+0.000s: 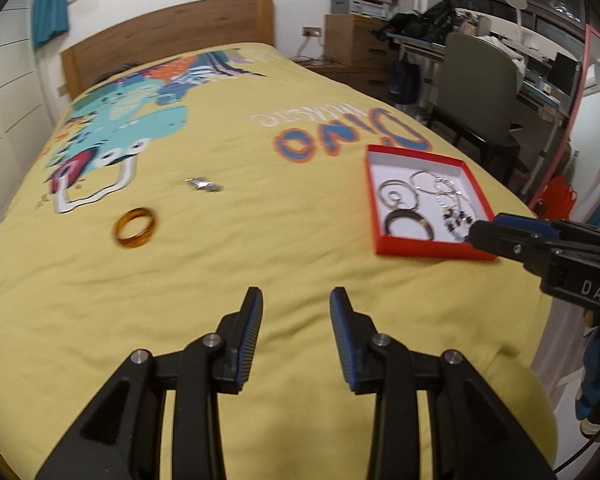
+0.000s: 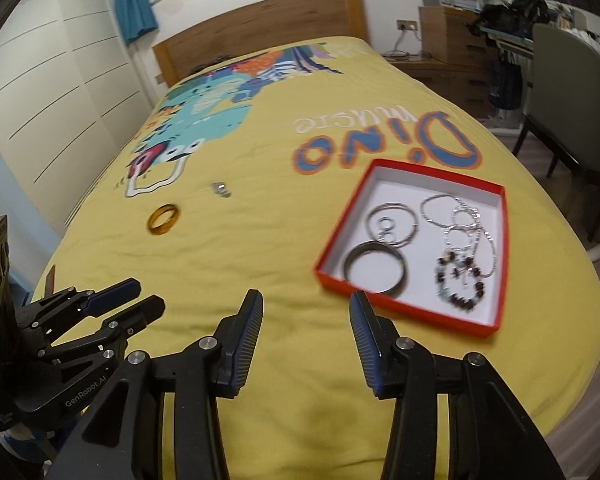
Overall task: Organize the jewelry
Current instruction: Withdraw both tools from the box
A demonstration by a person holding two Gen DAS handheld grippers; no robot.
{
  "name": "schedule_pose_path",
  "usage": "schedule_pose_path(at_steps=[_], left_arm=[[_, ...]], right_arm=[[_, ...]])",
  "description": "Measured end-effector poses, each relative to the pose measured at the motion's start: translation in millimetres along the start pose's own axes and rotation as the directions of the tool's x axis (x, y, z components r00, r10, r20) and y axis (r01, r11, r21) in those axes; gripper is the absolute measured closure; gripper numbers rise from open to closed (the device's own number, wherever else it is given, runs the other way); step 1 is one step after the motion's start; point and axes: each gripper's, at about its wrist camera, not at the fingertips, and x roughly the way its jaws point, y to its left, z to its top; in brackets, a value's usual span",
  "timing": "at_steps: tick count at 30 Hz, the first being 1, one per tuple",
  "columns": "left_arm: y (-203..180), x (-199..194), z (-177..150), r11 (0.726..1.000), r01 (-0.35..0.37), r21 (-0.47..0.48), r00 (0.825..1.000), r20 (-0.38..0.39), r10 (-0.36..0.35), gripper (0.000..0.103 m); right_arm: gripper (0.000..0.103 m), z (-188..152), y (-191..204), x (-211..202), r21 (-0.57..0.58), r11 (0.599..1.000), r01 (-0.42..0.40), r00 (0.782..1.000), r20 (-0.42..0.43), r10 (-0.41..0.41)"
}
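Observation:
A shallow red box (image 1: pixel 430 249) (image 2: pixel 412 308) with a white inside lies on the yellow bedspread at the right. In it are silver hoops (image 2: pixel 392 224), a dark bangle (image 2: pixel 374 270), a silver chain (image 2: pixel 466 224) and a dark beaded bracelet (image 2: pixel 460 280). An amber bangle (image 1: pixel 137 227) (image 2: pixel 163 219) rests on the spread to the left, with a small silver piece (image 1: pixel 204 185) (image 2: pixel 221 189) beyond it. My left gripper (image 1: pixel 296 300) (image 2: pixel 140 294) is open and holds nothing, short of the amber bangle. My right gripper (image 2: pixel 307 304) is open and holds nothing, just before the box's near edge.
The bed (image 1: pixel 260 248) has a wooden headboard (image 1: pixel 168 46) at the far end and white wardrobe doors (image 2: pixel 52 120) to its left. A grey chair (image 1: pixel 480 92) and a cluttered desk (image 1: pixel 540 60) stand to the right, beyond the mattress edge.

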Motion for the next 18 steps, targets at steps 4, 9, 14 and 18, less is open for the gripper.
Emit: schedule_pose_path(at_steps=[4,9,14,18], left_arm=[[24,-22,-17,0.999,-0.033,-0.039,0.999,0.015,0.033,0.070],[53,-47,-35,0.992,-0.083,-0.093,0.996,0.033,0.086,0.070],[69,-66,-47,0.983,-0.137,-0.125,0.988,0.049,0.144,0.070],[76,-80,-55,0.974,-0.177,-0.142,0.981,0.058,0.186,0.070]], right_arm=[[0.058,-9,22,-8,-0.025,1.000,-0.012,1.000,0.004,0.012],[0.057,-15,44,-15,-0.045,0.999,-0.015,1.000,0.010,0.016],[0.052,-23,67,-24,-0.077,0.997,-0.024,0.999,0.023,0.026],[0.046,-28,80,-30,-0.092,0.995,-0.037,0.998,0.039,0.041]])
